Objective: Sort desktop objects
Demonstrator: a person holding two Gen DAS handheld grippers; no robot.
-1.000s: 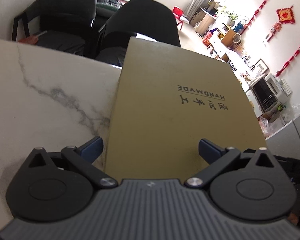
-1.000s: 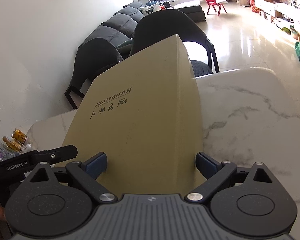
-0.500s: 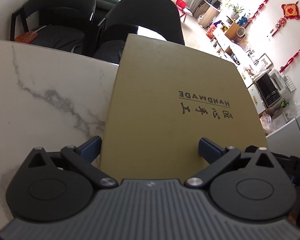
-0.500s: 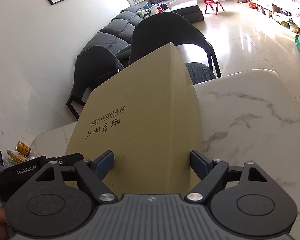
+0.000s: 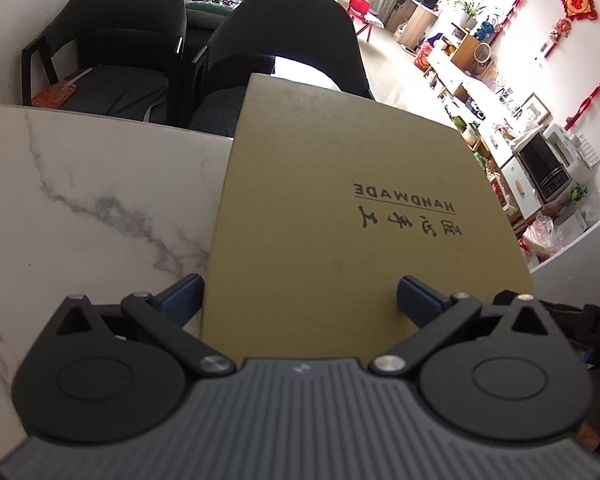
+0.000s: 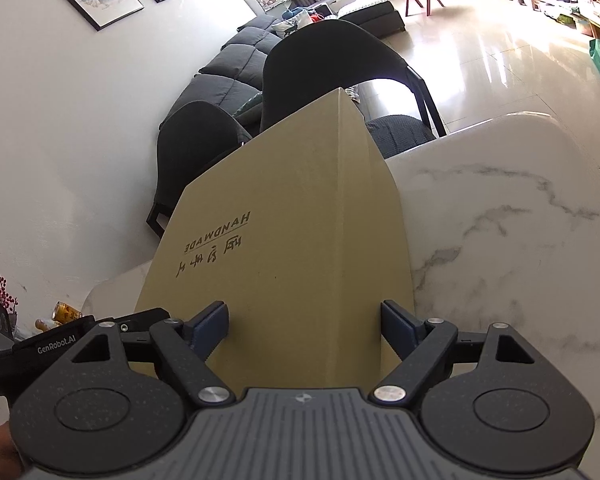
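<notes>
Tan cardboard, matte and plain, one broad flat box (image 6: 300, 240) with "HANDMADE" and a line of characters printed dark on its lid, read upside down from here. Clean edges, no dents or tape showing. Sits on the white marble table (image 5: 80, 200), its far end out by the table's far edge, close to the two black chairs (image 5: 292, 40).

Narrowed in over the last second, the right gripper (image 6: 304, 326) – blue pads now drawn up against the box's near corner, one on the lid side, one on the side wall, and halted there. Looks like a clamp on the cardboard rather than a hover. Means the box is probably taken in hand for shifting, the sorting step barely begun.

Left gripper (image 5: 300, 296) spread wide across the other near corner, one pad just beside the box's left edge, the other over the lid – pressing or merely alongside, impossible to tell
</notes>
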